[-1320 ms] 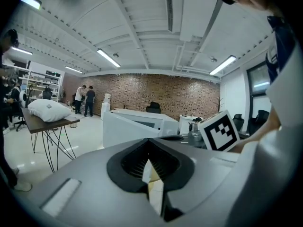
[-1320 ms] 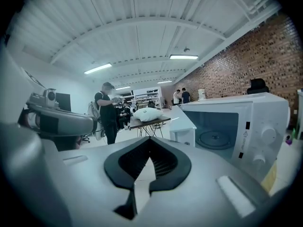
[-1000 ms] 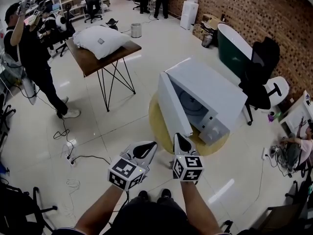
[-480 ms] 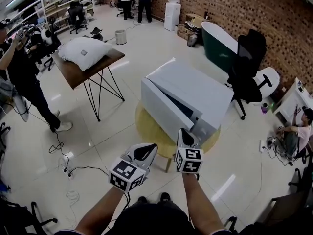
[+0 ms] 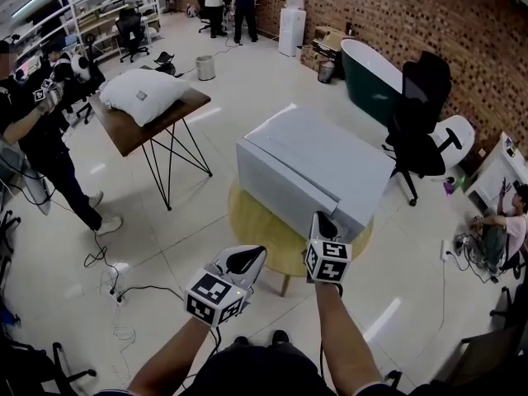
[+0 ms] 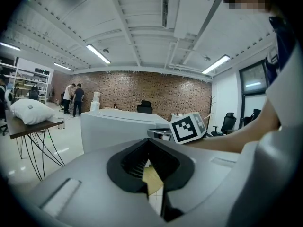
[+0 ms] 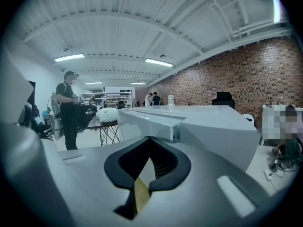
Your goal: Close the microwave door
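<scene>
The microwave (image 5: 322, 159) is a big white box on a round yellow table (image 5: 260, 229). Its door (image 5: 280, 184) lies flat against the front, closed. My right gripper (image 5: 324, 221) is shut and empty, its tip at the door's lower right corner; I cannot tell whether it touches. In the right gripper view the microwave (image 7: 203, 126) looms just beyond the right gripper (image 7: 150, 140). My left gripper (image 5: 241, 260) hangs shut and empty over the floor, short of the table. The left gripper view shows the left gripper (image 6: 149, 142), the microwave (image 6: 113, 126) ahead and the right gripper's marker cube (image 6: 188, 127).
A wooden table with a white pillow (image 5: 144, 97) stands at the back left. A person (image 5: 33, 130) stands at the far left. A black office chair (image 5: 421, 114) and a green tub (image 5: 371, 68) are at the right. Cables (image 5: 124, 271) lie on the floor at the left.
The microwave door has swung from wide open to closed. My right gripper has moved forward and right along with it. The left gripper has barely moved.
</scene>
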`<state>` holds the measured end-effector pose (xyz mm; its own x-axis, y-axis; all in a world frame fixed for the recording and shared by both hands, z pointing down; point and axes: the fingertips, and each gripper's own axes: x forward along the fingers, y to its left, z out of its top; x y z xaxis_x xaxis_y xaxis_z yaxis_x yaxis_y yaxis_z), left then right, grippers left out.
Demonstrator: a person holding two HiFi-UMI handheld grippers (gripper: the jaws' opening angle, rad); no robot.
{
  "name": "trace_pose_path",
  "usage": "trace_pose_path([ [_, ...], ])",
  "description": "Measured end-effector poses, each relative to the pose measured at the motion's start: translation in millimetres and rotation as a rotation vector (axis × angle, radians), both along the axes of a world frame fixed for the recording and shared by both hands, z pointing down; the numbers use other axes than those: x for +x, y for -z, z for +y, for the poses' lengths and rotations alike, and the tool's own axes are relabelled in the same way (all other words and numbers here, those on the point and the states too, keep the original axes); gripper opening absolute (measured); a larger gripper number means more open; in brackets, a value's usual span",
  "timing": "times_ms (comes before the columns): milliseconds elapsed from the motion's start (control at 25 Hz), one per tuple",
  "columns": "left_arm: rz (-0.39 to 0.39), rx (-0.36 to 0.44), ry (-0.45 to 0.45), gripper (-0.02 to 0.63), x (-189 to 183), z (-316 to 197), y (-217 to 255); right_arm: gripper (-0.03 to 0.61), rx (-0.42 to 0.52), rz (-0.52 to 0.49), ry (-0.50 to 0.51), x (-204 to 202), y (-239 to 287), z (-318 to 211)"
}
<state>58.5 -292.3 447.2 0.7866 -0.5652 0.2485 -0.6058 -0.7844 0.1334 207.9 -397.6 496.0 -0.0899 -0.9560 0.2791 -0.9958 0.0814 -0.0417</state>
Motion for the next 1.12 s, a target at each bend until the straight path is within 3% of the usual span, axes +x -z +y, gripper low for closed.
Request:
trace_pose_path([
  [400, -0.004, -0.013, 0.031, 0.009, -2.2, -1.0, -4.9, 0.0, -0.007, 0.06, 0.036, -1.4, 0.6, -2.5],
  [600, 0.001, -0.004, 0.034, 0.009, -1.9, -4.9, -1.9, 0.0, -0.042, -0.04, 0.04, 9.8, 2.1, -23.6],
  [1120, 0.009, 0.018, 0.07, 0.009, -6.8, -2.0, 6.4, 0.001, 0.0, -0.027, 0.046, 3.4, 16.6, -12.1],
])
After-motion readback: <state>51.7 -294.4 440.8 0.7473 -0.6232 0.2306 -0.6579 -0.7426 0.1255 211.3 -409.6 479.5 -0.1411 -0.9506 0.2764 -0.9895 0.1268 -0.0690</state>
